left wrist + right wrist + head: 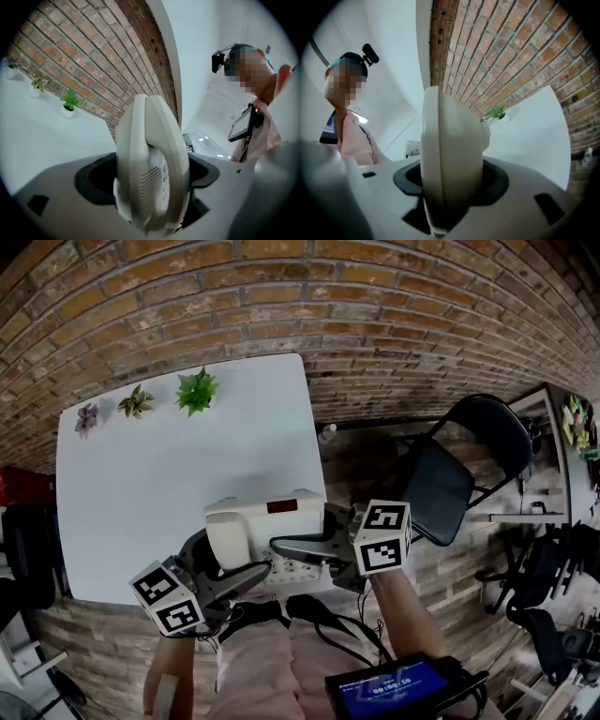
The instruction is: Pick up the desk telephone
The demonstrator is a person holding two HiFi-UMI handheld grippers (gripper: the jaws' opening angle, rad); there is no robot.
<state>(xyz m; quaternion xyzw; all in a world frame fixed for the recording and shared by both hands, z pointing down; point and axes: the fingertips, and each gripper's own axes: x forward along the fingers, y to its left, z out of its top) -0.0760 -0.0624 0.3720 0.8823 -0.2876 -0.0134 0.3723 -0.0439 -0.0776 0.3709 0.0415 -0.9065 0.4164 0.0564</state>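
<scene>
A cream desk telephone (265,524) with a dark red display is held between both grippers over the near edge of the white table (141,484). My left gripper (246,576) is shut on its left end, where the handset (149,164) and some keys fill the left gripper view. My right gripper (286,547) is shut on the right end of the telephone (451,159), whose smooth edge stands upright between the jaws. Both grips point roughly level. The telephone's underside is hidden, so I cannot tell whether it touches the table.
Three small potted plants (197,390) stand along the table's far edge by a brick wall (375,334). A black folding chair (450,474) stands to the right of the table. A device with a blue screen (394,688) hangs at the person's front.
</scene>
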